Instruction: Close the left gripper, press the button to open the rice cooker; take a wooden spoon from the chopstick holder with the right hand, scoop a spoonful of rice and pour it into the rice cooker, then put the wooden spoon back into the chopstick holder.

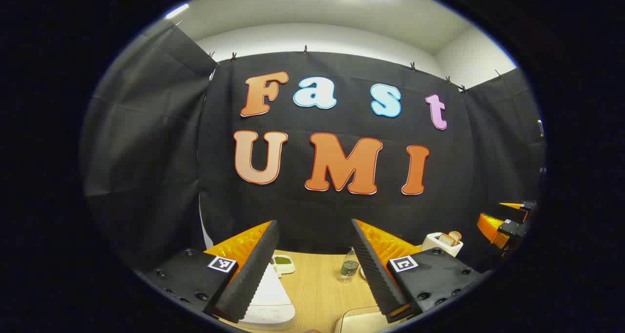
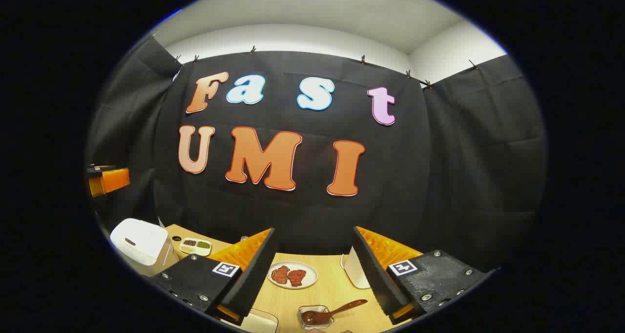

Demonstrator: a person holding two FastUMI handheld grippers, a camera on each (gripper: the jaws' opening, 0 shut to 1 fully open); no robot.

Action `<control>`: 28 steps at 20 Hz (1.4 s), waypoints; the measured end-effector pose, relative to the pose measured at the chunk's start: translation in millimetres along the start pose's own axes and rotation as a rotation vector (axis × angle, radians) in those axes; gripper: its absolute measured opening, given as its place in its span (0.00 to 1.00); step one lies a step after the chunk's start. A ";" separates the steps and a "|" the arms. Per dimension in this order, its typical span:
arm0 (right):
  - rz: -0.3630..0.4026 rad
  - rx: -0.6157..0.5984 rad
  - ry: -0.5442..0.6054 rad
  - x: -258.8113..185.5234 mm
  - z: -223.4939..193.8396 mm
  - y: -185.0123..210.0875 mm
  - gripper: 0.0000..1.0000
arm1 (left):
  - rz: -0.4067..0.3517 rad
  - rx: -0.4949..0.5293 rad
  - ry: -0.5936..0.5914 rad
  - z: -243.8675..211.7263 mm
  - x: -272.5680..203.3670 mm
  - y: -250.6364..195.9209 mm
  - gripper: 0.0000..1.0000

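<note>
- Black cloth walls enclose a wooden table [image 2: 337, 286]; both tongs are raised above it, pointing at the back wall.
- Step in hand, by judgement: the very first. The rice cooker [image 2: 139, 240] sits closed at the table's left end, its lid down.
- Next move calls for clenching the left tongs [image 1: 315, 264], then lowering them onto the cooker's button.
- Left tongs: released, fingers wide apart, touching nothing.
- Right tongs [image 2: 312, 269]: likewise released and empty.
- A brown spoon [image 2: 342, 307] rests in a small clear dish [image 2: 315, 317] near the front edge; the chopstick holder I cannot pick out.
</note>
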State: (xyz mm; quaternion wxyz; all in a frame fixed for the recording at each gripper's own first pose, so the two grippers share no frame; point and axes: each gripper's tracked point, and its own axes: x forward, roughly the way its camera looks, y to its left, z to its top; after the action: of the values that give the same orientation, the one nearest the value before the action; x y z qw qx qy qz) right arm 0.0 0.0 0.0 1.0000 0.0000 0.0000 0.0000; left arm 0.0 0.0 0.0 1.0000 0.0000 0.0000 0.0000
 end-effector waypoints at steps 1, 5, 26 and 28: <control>0.005 -0.002 -0.004 0.2 2.0 1.4 0.95 | 0.001 0.011 -0.005 3.2 -0.2 -1.5 0.98; 0.023 0.021 -0.012 1.3 4.0 8.6 0.95 | 0.014 0.046 -0.013 5.0 -1.9 -2.4 0.98; -0.046 0.042 0.015 -12.9 -5.2 -9.9 0.95 | 0.003 0.119 -0.043 26.5 13.7 9.0 0.98; -0.049 0.043 0.037 -13.6 -10.9 -10.2 0.95 | 0.014 0.130 -0.056 29.4 15.2 14.3 0.88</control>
State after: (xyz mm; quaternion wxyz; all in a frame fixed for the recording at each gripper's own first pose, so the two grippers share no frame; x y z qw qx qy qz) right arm -13.6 -10.2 -10.9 0.9993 0.0214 0.0183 -0.0247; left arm 15.2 14.3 29.4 0.9975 0.0647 -0.0279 0.0070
